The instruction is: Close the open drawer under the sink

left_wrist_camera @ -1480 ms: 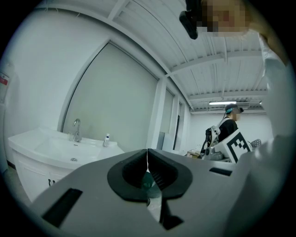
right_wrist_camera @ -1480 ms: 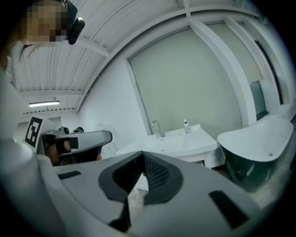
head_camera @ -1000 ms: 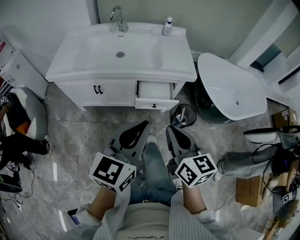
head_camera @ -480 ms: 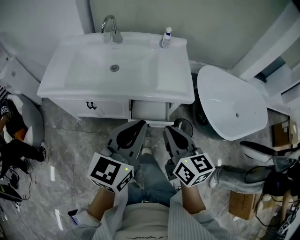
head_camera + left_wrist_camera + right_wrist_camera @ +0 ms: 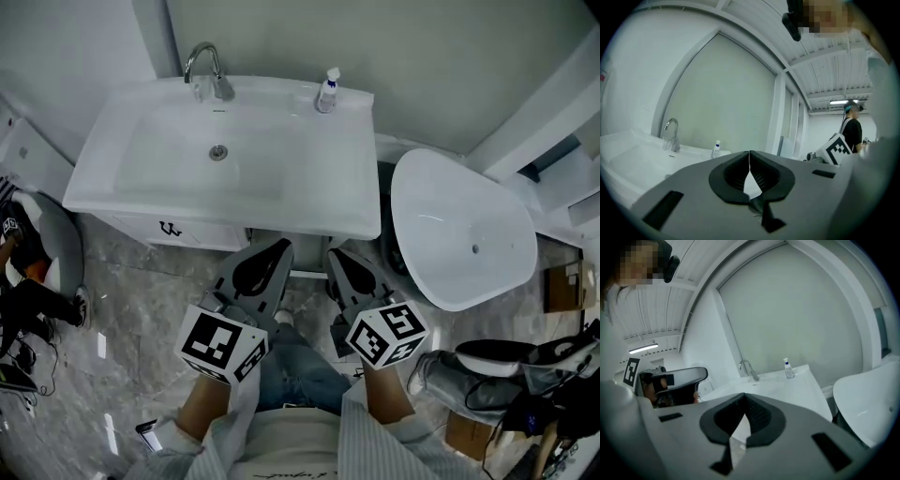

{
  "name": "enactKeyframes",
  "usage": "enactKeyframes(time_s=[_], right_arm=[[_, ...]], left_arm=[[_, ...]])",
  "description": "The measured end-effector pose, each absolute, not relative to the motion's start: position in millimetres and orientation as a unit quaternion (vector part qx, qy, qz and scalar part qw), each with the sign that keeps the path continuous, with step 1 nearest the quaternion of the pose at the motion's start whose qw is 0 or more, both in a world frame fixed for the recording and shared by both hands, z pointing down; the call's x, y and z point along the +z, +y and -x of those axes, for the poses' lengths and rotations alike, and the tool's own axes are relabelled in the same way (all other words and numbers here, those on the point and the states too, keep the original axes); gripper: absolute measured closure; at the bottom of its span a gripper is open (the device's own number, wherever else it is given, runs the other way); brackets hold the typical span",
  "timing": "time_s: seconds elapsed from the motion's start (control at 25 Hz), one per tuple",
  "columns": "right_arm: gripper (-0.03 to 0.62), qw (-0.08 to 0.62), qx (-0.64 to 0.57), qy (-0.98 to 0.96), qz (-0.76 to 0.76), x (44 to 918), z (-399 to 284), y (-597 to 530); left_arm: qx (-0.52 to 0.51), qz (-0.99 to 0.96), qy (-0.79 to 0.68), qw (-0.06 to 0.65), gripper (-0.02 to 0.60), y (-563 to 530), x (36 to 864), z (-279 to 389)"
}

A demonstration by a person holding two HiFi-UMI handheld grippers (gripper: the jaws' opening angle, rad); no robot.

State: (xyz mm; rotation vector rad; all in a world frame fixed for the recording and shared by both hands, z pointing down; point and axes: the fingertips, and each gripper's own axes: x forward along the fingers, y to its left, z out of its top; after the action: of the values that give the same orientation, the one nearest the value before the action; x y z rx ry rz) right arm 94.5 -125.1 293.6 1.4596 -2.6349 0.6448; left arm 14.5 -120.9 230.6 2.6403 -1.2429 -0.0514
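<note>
Head view shows the left tongs (image 5: 279,246) and the right tongs (image 5: 334,254) closed and empty just before the front edge of the sink (image 5: 141,192), with a thin strip of the drawer (image 5: 307,274) between them, so a straight, even push seems best.

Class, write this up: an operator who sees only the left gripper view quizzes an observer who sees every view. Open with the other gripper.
Operator: Is my other gripper holding anything?
Observer: No, the right gripper is shut and empty.
Operator: Is the drawer showing?
Observer: No. In the head view the sink overhangs it; only door handles show.
Operator: What's right of the sink?
Observer: A white tub.
</note>
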Motion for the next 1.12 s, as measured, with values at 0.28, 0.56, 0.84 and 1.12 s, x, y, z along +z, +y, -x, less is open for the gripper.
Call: enactKeyframes(time_s=[0.28,0.56,0.84,1.12], right_arm=[[0.585,0.031,0.228,-0.847,-0.479,306,-99,-140],[0.583,0.038,0.246,-0.837,-0.488,324,-99,-140],[0.583,0.051,0.262,-0.828,-0.492,354,-89,-132],[0.583,0.062,0.280,-0.819,-0.498,392,-86,-121]], left_arm=[[-0.011,-0.897,-0.425,0.122,0.566,-132,241,-17],[0.002,-0.897,-0.422,0.129,0.566,-137,255,-15],[0.016,-0.896,-0.416,0.152,0.566,-133,292,-11],[0.024,-0.892,-0.418,0.168,0.566,-128,337,-9]])
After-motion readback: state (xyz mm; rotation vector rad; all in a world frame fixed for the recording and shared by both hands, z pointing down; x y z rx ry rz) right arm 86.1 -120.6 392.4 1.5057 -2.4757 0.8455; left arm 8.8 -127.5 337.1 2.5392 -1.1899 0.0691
